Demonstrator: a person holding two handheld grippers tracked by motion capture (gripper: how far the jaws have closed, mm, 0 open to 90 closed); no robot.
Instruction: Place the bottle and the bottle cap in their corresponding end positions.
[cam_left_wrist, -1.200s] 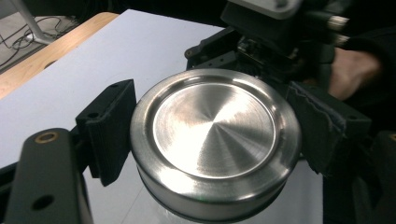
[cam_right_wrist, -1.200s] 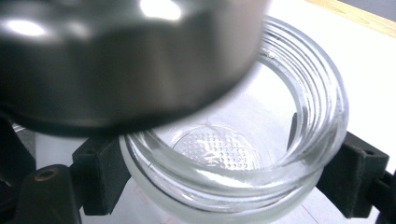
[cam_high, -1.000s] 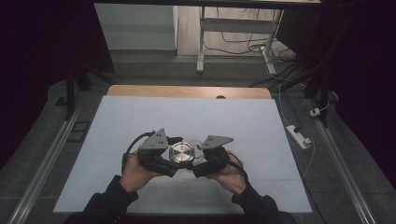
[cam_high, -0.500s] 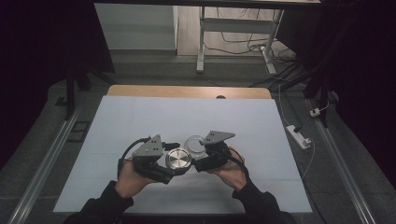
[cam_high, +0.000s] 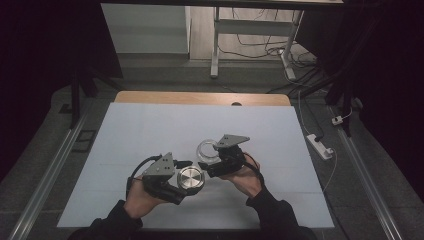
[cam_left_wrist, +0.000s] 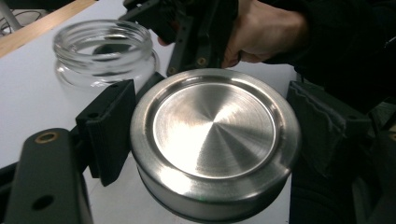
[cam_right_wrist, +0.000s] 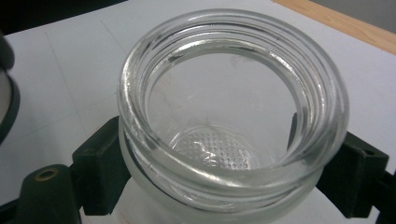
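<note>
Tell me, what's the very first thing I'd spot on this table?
The shiny metal lid, pinched in the left tongs near the table's front edge. Right beside it, apart from it, stands an open, empty glass jar, gripped below its threaded neck by the right tongs. Both sit over a pale sheet covering the wooden table.

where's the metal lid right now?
The metal lid is clamped in the left gripper, off the glass jar, low and left of it in the high view.

A round brushed-steel lid (cam_left_wrist: 215, 140), off the open, seemingly empty clear glass jar (cam_right_wrist: 229, 116), both near the table's (cam_high: 150, 125) front edge.
</note>
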